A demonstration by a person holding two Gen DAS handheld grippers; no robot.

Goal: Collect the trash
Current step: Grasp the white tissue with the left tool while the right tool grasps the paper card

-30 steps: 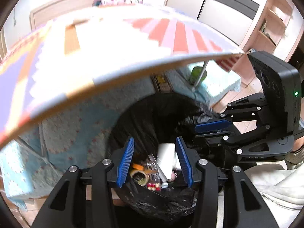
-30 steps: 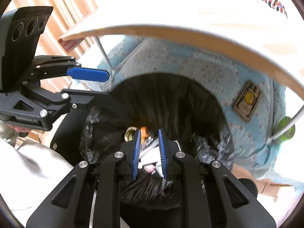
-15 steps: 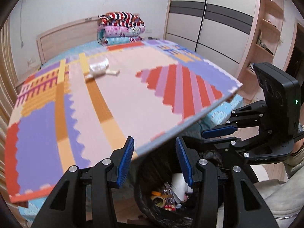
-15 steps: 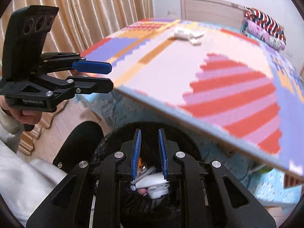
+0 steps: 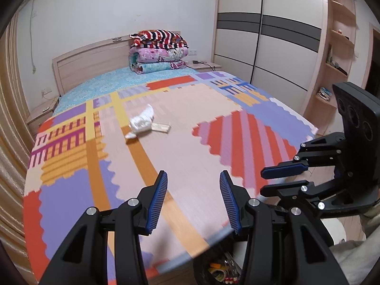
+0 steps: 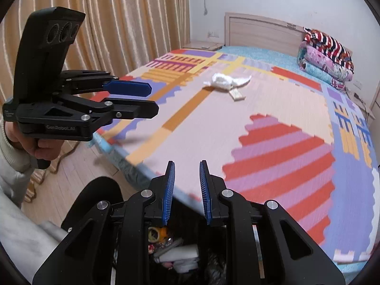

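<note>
A crumpled white tissue [image 5: 141, 123] [image 6: 225, 81] lies on the colourful mat [image 5: 180, 161] [image 6: 237, 130] that covers the bed, far from both grippers. A small flat tan packet [image 5: 162, 126] [image 6: 237, 94] lies right beside it. My left gripper [image 5: 192, 196] is open and empty above the mat's near edge. My right gripper [image 6: 187, 185] is open a little and empty, also above the near edge. A black-lined trash bin [image 5: 220, 270] [image 6: 175, 254] with several bits of trash stands below the grippers at the bed's edge.
Folded blankets [image 5: 159, 51] [image 6: 325, 57] are stacked at the headboard. Curtains [image 6: 106, 23] hang on the left, a wardrobe [image 5: 268, 38] and shelves [image 5: 337, 47] on the right. Wooden floor [image 6: 78, 163] shows beside the bed. The right gripper appears in the left wrist view [image 5: 285, 169], the left gripper in the right wrist view [image 6: 133, 95].
Both grippers have risen from just over the trash bin, below the mat's edge, to above the bed. The mat top and the tissue have come into view. Both stay empty.
</note>
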